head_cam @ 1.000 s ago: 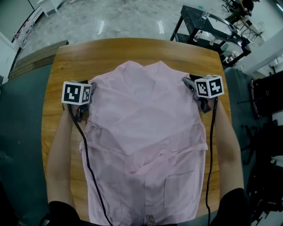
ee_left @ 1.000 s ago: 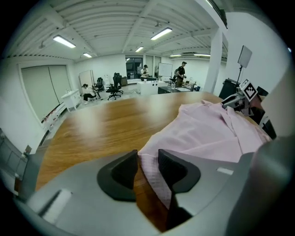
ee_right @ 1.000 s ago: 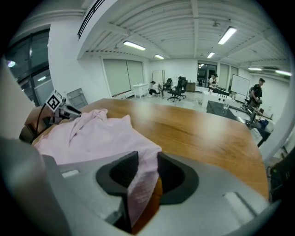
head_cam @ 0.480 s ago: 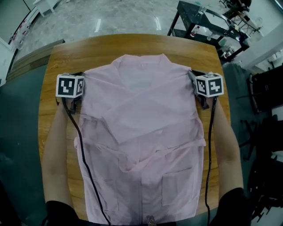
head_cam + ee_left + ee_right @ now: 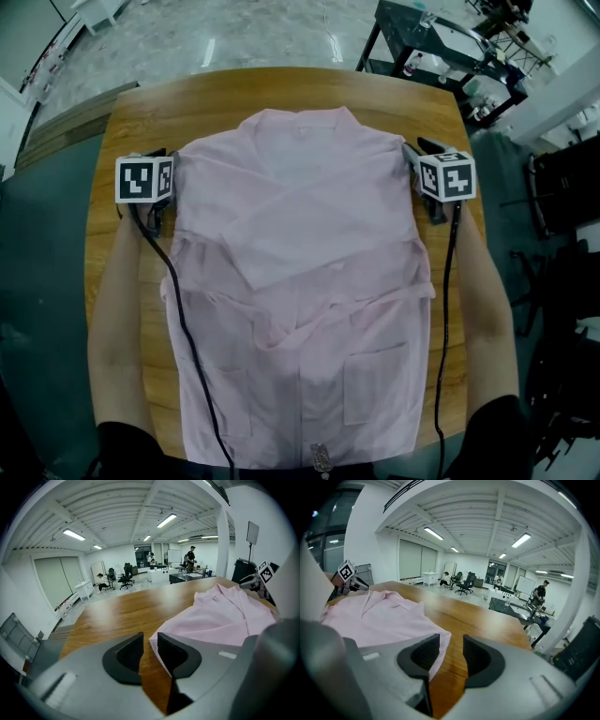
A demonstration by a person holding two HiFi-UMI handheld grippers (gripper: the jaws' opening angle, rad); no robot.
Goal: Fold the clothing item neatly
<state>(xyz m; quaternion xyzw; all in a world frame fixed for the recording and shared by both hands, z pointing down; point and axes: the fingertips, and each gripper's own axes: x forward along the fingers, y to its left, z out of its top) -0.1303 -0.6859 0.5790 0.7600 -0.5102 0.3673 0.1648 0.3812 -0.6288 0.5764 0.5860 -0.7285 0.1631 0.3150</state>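
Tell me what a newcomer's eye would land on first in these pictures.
A pink garment lies spread over most of the wooden table, collar at the far side, hem reaching the near edge. At its shoulders sit the left tongs and right tongs, each bearing a black-and-white marker cube. Both have just been opening and pinch nothing, with the cloth's edge lying at each gap.
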